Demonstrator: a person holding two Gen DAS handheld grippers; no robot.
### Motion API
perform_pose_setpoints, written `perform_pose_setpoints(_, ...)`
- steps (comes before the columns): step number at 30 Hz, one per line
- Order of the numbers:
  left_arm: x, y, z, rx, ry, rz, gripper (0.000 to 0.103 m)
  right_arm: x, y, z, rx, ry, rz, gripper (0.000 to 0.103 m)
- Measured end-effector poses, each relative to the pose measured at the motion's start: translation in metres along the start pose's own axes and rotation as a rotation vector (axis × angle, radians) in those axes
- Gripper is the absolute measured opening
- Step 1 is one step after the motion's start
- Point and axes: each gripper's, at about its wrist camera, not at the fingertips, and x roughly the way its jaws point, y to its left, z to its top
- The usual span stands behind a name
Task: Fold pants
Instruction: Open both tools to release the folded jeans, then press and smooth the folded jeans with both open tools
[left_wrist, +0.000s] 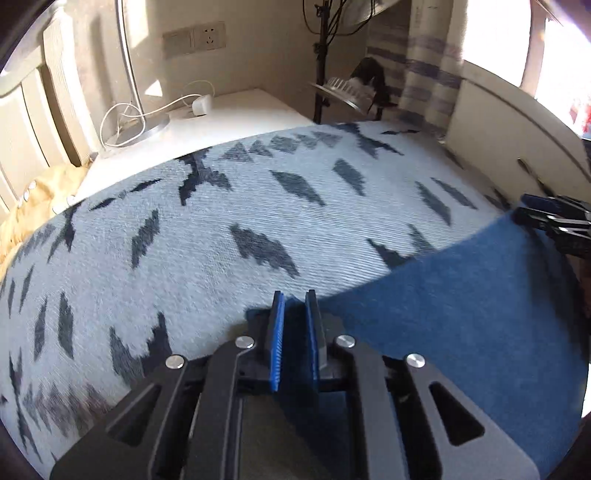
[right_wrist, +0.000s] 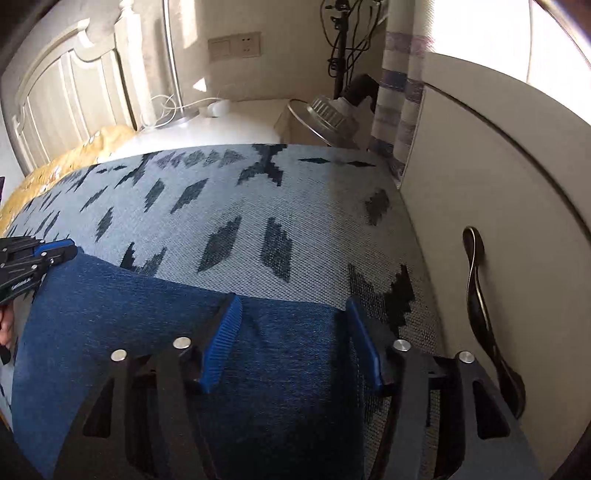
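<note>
Grey patterned bedspread (left_wrist: 221, 221) fills most of both frames; it covers the bed I'm working on. Blue pants (right_wrist: 184, 350), denim-looking, lie flat on it: lower right of the left wrist frame, lower centre and left of the right wrist frame. White cabinet (right_wrist: 498, 203) with a dark handle runs down the right side there, nightstand (left_wrist: 240, 110) upper centre of the left view.

Left tool (left_wrist: 294, 332): jaws nearly together, blue cloth between the pads, so I read it as clenched on the pants edge. Right tool (right_wrist: 291, 343): jaws spread wide, released, hovering over or resting on the pants at their far edge, gripping nothing.

Handling, my judgement: fabric is soft, limp, moderately heavy, not fragile, not slippery against the ribbed pads. It will sag and drag if lifted by one point. Best take hold at an edge or corner, both tools well apart along the same edge, pinching all layers so the fold carries evenly.
</note>
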Motion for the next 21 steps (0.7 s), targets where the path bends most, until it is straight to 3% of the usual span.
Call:
perform_pose_setpoints(2, -0.007, 0.001, 0.007, -0.012, -0.012, 0.116, 0.013, 0.002, -0.013, -0.002, 0.071, 0.004, 0.031, 0.066)
perform_pose_setpoints(3, -0.018, 0.003, 0.012, -0.032, -0.04, 0.116, 0.013, 0.0, -0.012, -0.003, 0.08, 0.005, 0.033, 0.068)
perform_pose_setpoints(6, -0.069, -0.031, -0.007, -0.033, -0.122, 0.013, 0.013, -0.003, -0.005, -0.002, 0.058, -0.002, -0.003, 0.071)
perform_pose_setpoints(7, -0.082, -0.061, -0.024, 0.018, -0.101, -0.076, 0.015, 0.0, -0.003, 0.0, 0.056, -0.003, -0.015, 0.072)
perform_pose_setpoints(9, -0.085, -0.098, -0.044, 0.111, -0.075, -0.139, 0.017, -0.001, -0.001, 0.0, 0.047, -0.012, -0.04, 0.074)
perform_pose_setpoints(11, -0.091, -0.131, -0.076, 0.157, -0.031, -0.111, 0.017, -0.007, 0.002, 0.001, 0.028, -0.031, -0.072, 0.075)
perform_pose_setpoints(13, -0.104, -0.141, -0.1, 0.171, -0.048, -0.029, 0.019, -0.034, 0.004, 0.0, 0.0, -0.088, -0.191, 0.075)
perform_pose_setpoints(14, -0.113, -0.142, -0.112, 0.167, -0.051, -0.022, 0.02, -0.051, 0.006, -0.003, 0.004, -0.121, -0.207, 0.076)
perform_pose_setpoints(16, -0.128, -0.138, -0.126, 0.139, -0.066, -0.034, 0.04, -0.084, 0.015, -0.013, -0.012, -0.179, -0.18, 0.076)
perform_pose_setpoints(18, -0.133, -0.137, -0.139, 0.129, -0.057, -0.073, 0.044, -0.105, 0.03, -0.031, -0.065, -0.194, -0.14, 0.077)
perform_pose_setpoints(21, -0.144, -0.136, -0.165, 0.113, -0.031, -0.082, 0.044, -0.112, 0.049, -0.064, -0.106, -0.145, -0.15, 0.077)
